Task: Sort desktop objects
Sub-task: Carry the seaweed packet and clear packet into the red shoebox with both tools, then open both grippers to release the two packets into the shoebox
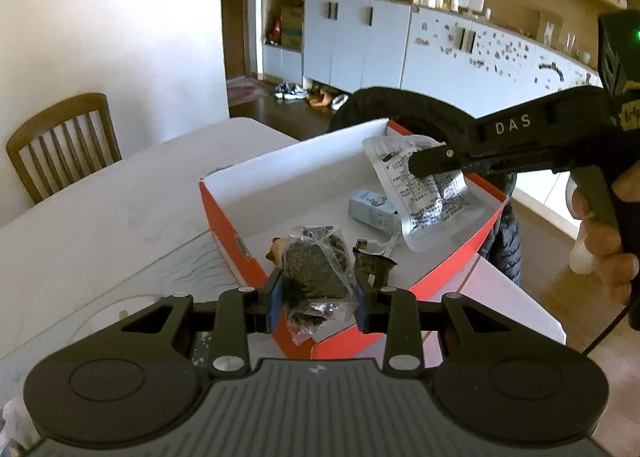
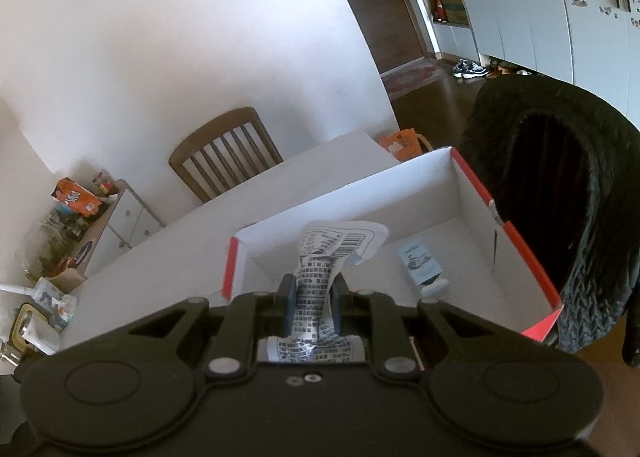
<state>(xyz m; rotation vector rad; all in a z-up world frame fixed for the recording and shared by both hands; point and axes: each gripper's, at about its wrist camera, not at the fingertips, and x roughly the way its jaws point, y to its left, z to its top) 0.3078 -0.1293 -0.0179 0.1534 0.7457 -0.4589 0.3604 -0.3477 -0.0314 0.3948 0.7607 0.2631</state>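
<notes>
An open red box with white inside [image 1: 280, 169] [image 2: 520, 245] stands on the white table [image 1: 100, 209]. My left gripper [image 1: 318, 293] is shut on a clear packet of dark food [image 1: 316, 269] and holds it over the box's near corner. My right gripper [image 2: 313, 307] [image 1: 424, 167] is shut on a silver printed pouch [image 2: 320, 257] [image 1: 432, 201] and holds it above the box. A small pale blue carton [image 1: 374, 209] [image 2: 420, 261] lies on the box floor. A dark wrapped item [image 1: 374, 263] lies beside the left gripper's right finger.
A wooden chair [image 1: 64, 145] [image 2: 224, 153] stands at the table's far side. A chair with a black quilted jacket [image 2: 560, 197] [image 1: 420, 109] stands right behind the box. A cluttered low cabinet [image 2: 100, 225] is at left. White cabinets [image 1: 360, 41] line the far wall.
</notes>
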